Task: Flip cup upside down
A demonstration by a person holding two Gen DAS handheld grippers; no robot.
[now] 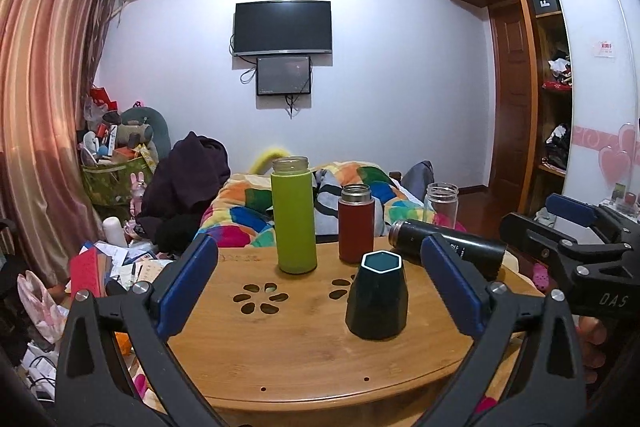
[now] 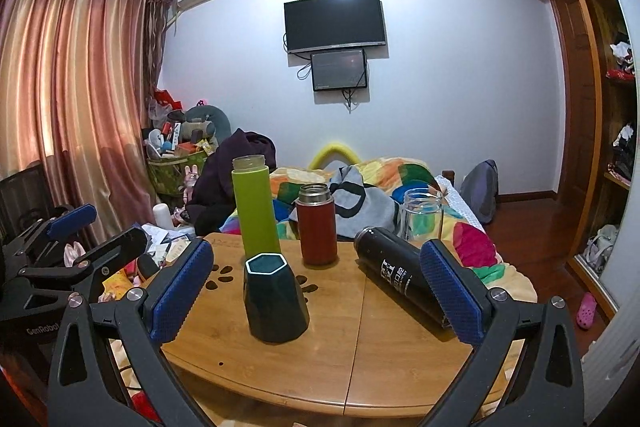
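Note:
A dark teal faceted cup (image 1: 377,297) stands on the round wooden table (image 1: 288,351), narrow hexagonal end up and wide end down; it also shows in the right wrist view (image 2: 274,299). A black bottle (image 1: 448,247) lies on its side behind it, also seen from the right wrist (image 2: 400,277). My left gripper (image 1: 320,291) is open and empty, hovering over the table's near edge, with the cup between its fingers' lines but farther off. My right gripper (image 2: 316,291) is open and empty too, to the right of the left one.
A green bottle (image 1: 294,217), a red flask (image 1: 356,225) and a clear glass jar (image 1: 441,203) stand upright at the table's far side. A bed with a colourful quilt (image 2: 400,187) lies behind. Clutter covers the floor at the left.

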